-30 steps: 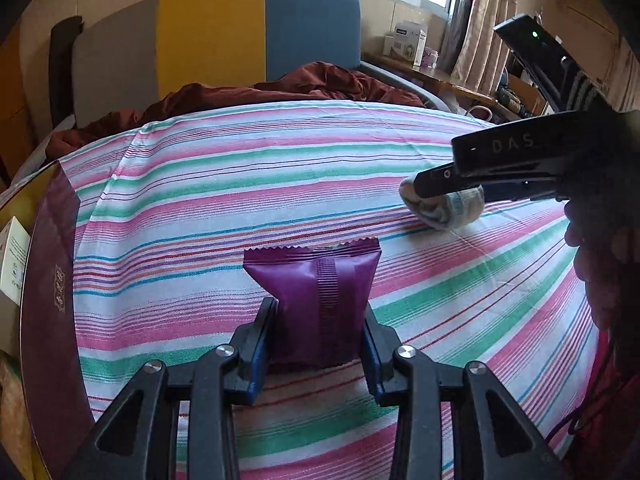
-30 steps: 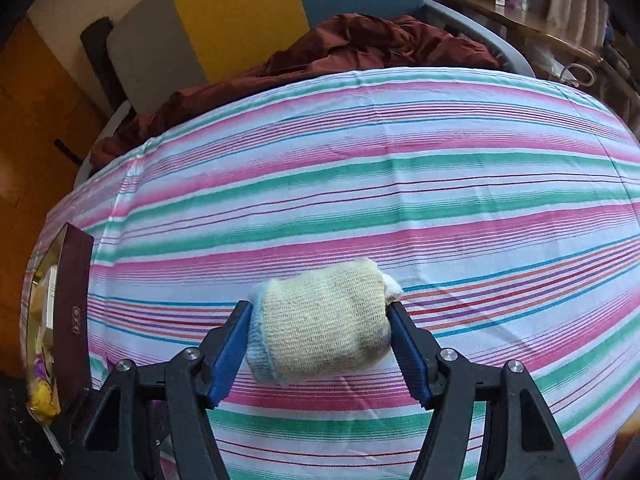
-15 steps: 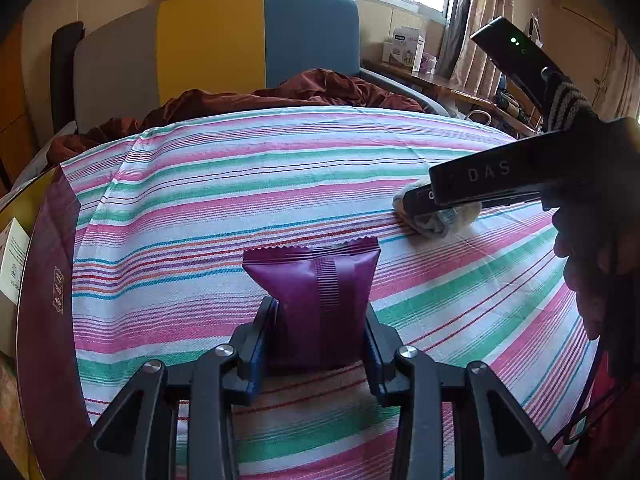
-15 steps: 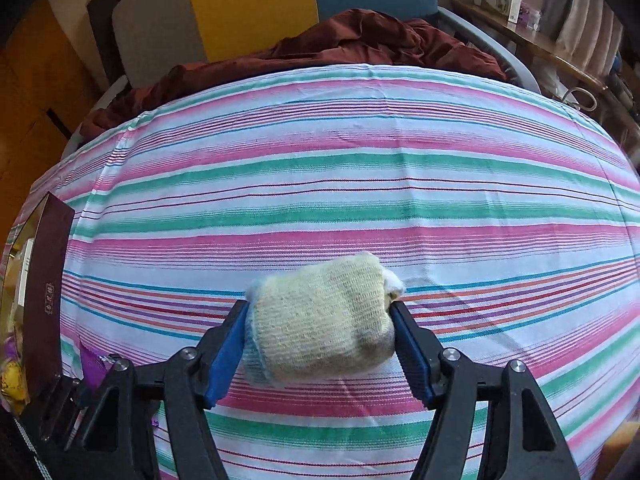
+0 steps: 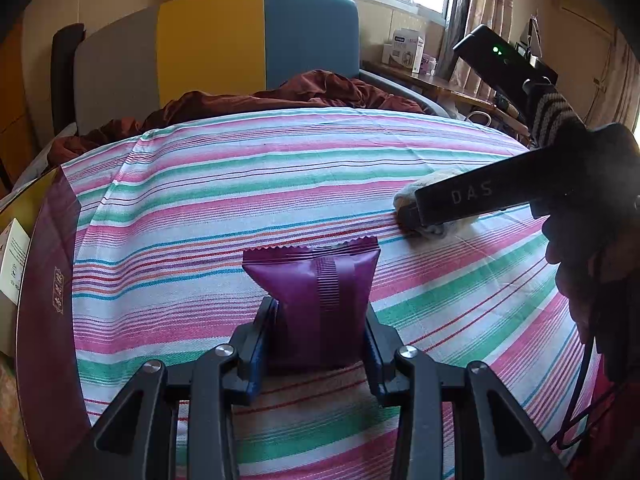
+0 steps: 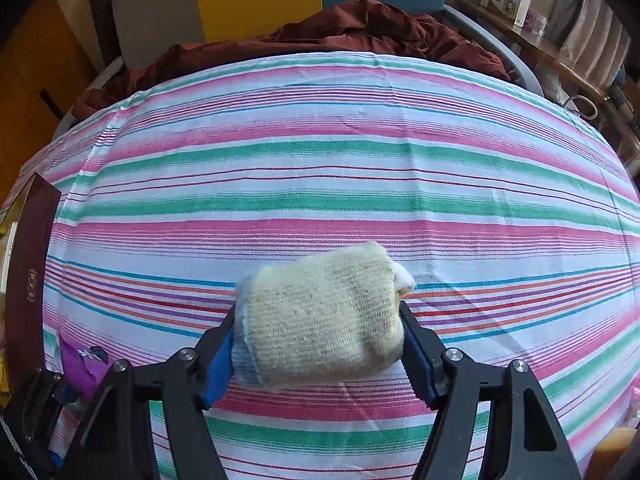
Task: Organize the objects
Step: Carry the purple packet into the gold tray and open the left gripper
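Left gripper [image 5: 318, 338] jaws pinch glossy purple packet [image 5: 316, 280]; right gripper [image 6: 320, 350] jaws opening around knit roll [image 6: 320, 316].

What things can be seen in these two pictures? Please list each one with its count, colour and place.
packet: 1, purple, upright between the left gripper's pads
sock roll: 1, cream with a blue end, on the cloth between the right gripper's pads
cloth: 1, pink, green and white stripes, covering the surface
box: 1, maroon, at the cloth's left edge
blanket: 1, dark red, bunched behind the cloth
headboard: 1, grey, yellow and blue panels, at the back
carton: 1, white, on the shelf by the window
left gripper: 1, black, shut on the packet
right gripper: 1, black with blue pads, jaws opening around the sock roll
hand: 1, at the right edge, holding the right gripper
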Tool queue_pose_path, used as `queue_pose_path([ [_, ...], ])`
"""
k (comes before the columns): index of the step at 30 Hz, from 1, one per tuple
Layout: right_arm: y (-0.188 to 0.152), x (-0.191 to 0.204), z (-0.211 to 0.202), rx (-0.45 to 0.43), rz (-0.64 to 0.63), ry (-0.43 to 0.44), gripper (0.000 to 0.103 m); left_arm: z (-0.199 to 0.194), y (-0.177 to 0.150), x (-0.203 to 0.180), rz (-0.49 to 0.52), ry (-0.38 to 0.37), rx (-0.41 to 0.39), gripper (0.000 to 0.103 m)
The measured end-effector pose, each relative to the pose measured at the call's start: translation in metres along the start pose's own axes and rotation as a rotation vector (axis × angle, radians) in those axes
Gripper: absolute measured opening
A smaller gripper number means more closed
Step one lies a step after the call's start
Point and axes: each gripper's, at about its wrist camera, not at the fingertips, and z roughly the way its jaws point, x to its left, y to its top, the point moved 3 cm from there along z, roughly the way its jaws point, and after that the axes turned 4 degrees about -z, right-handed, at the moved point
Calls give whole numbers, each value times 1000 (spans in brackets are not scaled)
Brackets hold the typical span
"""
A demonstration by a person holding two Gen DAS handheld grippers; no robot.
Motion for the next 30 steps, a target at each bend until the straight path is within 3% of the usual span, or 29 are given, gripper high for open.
queue_pose_path([
  [8, 4, -10, -2, 7, 62, 36, 81, -1, 0, -2, 10, 13, 0, 40],
  [12, 2, -10, -5, -13, 61, 47, 70, -1, 0, -4, 16, 21, 2, 39],
  [18, 1, -2, -3, -24, -10, -1, 69, -6, 1, -3, 17, 37, 20, 38],
  [25, 0, 5, -1, -29, -46, -32, 69, -61, -4, -6, 31, -24, -35, 38],
  [30, -2, 7, -1, -35, -67, -50, 69, -104, -4, 17, -1, -31, -78, 38],
])
